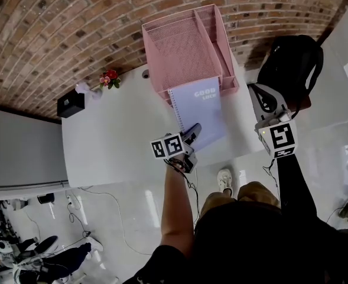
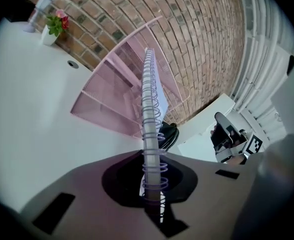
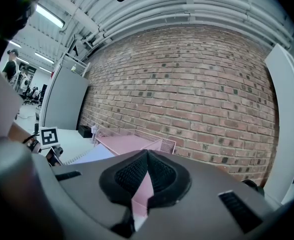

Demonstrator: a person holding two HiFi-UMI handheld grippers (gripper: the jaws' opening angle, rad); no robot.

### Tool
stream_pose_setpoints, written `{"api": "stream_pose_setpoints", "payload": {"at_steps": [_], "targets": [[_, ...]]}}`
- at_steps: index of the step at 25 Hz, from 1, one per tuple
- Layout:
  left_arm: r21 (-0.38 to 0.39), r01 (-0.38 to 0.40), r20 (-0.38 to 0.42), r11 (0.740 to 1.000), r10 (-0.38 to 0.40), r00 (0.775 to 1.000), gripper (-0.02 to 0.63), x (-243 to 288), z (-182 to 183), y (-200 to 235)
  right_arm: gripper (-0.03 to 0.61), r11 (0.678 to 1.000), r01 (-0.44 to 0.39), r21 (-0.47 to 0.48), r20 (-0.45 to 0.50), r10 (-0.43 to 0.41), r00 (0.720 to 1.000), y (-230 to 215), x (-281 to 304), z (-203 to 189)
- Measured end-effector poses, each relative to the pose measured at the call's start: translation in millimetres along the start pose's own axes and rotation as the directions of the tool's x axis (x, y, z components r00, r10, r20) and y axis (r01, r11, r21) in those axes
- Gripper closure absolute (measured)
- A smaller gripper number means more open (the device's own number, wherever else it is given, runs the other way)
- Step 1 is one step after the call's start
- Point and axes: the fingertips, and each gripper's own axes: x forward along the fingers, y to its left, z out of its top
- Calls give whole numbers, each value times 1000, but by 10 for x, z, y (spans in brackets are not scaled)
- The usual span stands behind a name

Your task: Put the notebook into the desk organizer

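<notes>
Grips the notebook [image 1: 200,108] at the near corner of its spiral-bound edge with the left gripper [image 1: 194,129], just below centre of the head view. In the left gripper view, shows the left gripper [image 2: 150,181] clenched on the wire spiral, with the notebook [image 2: 149,109] running straight up the middle of the frame. Places the far edge of the notebook at the front opening of the pink mesh desk organizer [image 1: 188,16], upper centre of the head view; cannot confirm whether the pages rest on the white desk [image 1: 114,135]. Holds the right gripper [image 1: 261,93] apart from the notebook, at right of centre in the head view, beside a black backpack [image 1: 292,64]. In the right gripper view, shows the right gripper [image 3: 146,159] with pads meeting at the tip and nothing between them, and the desk organizer [image 3: 127,144] and notebook [image 3: 89,155] at lower left of the frame. Locates a flower pot [image 1: 110,78] and a black box [image 1: 71,103] at left of the organizer.
</notes>
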Motion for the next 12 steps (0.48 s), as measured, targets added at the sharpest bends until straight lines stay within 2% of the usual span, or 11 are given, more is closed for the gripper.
{"api": "stream_pose_setpoints", "payload": {"at_steps": [6,12], "targets": [[-63,61,39,996,-59,998,575,-16,161,-142,557,1000,-3,0,-1,3,1000,8,-34,14],[-57,29,43,998,-27,999,574,-42,245,-241,557,1000,2,-6,6,-2,1000,-23,-98,45]]}}
